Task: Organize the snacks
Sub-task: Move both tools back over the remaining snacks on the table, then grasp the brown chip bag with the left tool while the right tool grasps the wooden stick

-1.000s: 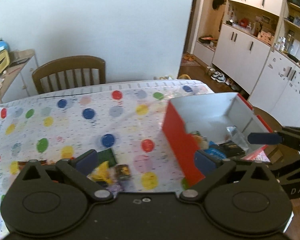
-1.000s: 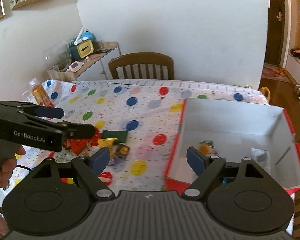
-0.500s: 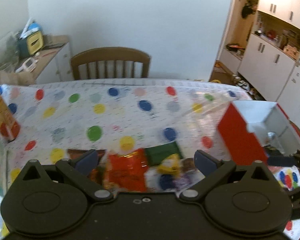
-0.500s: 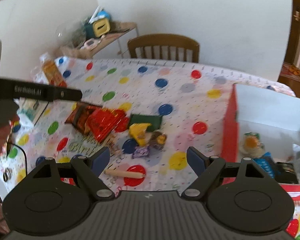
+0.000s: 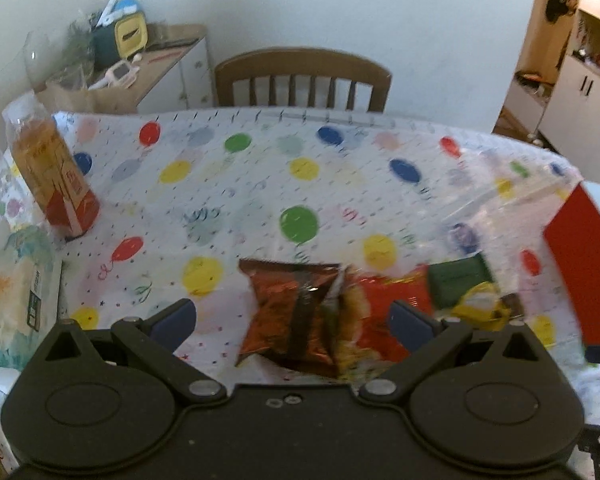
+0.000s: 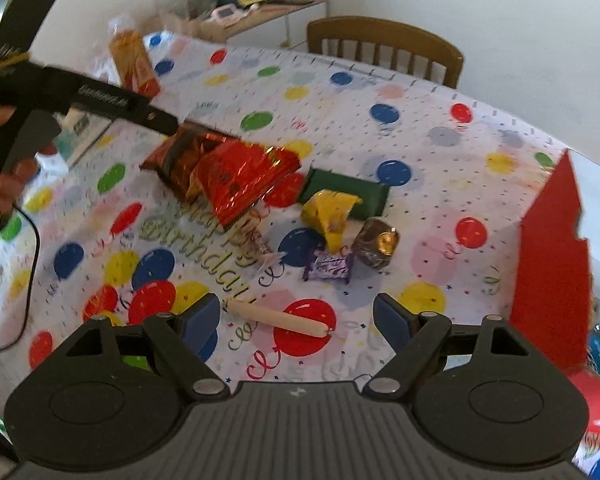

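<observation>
Tablecloth (image 6: 420, 92), red box (image 6: 552, 264) cut off

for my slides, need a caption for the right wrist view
Open right gripper above a sausage stick, snack packets beyond, red box at right.

Both grippers have been swung away from the red box (image 6: 552, 264) toward the snacks on the table. The left gripper (image 5: 292, 316) is now held over the brown bag (image 5: 296, 304); the right gripper (image 6: 298, 316) over the sausage stick (image 6: 280, 318).

"Happy birthday!" in gold script across the tablecloth (image 6: 380, 216)
</observation>
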`<state>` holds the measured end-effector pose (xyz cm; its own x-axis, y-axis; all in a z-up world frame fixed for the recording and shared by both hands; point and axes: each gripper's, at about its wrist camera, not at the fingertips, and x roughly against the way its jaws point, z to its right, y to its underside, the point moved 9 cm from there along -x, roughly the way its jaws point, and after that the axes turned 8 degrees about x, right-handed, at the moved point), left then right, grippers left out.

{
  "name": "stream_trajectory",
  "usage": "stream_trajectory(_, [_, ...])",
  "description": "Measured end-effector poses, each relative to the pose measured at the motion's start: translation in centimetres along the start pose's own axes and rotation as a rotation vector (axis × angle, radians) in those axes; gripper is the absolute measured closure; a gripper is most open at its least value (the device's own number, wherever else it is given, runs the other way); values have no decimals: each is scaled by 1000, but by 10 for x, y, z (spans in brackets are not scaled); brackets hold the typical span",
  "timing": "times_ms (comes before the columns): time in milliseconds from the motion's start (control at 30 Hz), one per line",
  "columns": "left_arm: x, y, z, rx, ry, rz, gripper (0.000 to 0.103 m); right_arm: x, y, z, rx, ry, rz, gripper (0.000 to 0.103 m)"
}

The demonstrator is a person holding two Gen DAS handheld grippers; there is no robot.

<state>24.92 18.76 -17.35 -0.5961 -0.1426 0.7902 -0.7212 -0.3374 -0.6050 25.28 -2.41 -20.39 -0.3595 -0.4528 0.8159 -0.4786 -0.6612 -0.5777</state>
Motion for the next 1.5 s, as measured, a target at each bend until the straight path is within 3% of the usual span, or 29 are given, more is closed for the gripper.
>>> stream_trajectory(200, [-32, 5, -16, 36, -26, -54, 2, -28, 4, -11, 81, -19, -48, 20])
stream_trajectory(267, [-38, 6, -19, 40, -31, -65, 3, -36, 4, -17, 126, -30, -64, 31])
stream_trajectory(400, [-49, 4, -24, 48, -41, -78, 6, -48, 3, -25, 221, -32, -72, 36])
stream_trajectory(533, [-60, 6, -27, 80, -17, -113, 14, -58, 6, -30, 289, -68, -106, 50])
stream_trajectory(800, [-72, 6, -24, 126, 45, -153, 21, -56, 10, -39, 321, -99, -112, 76])
stream_trajectory(867, [-74, 7, -23, 136, 57, -162, 30, -54, 12, -43, 329, -91, -110, 81])
stream_trajectory(967, [-75, 8, -21, 139, 76, -174, 47, -52, 14, -47, 317, -79, -104, 88])
stream_trajectory(1067, [-74, 9, -20, 149, 90, -179, 53, -50, 16, -50, 293, -63, -99, 90])
stream_trajectory(1500, [-53, 16, -27, 152, 61, -153, 62, -26, 20, -39, 65, -20, -66, 92])
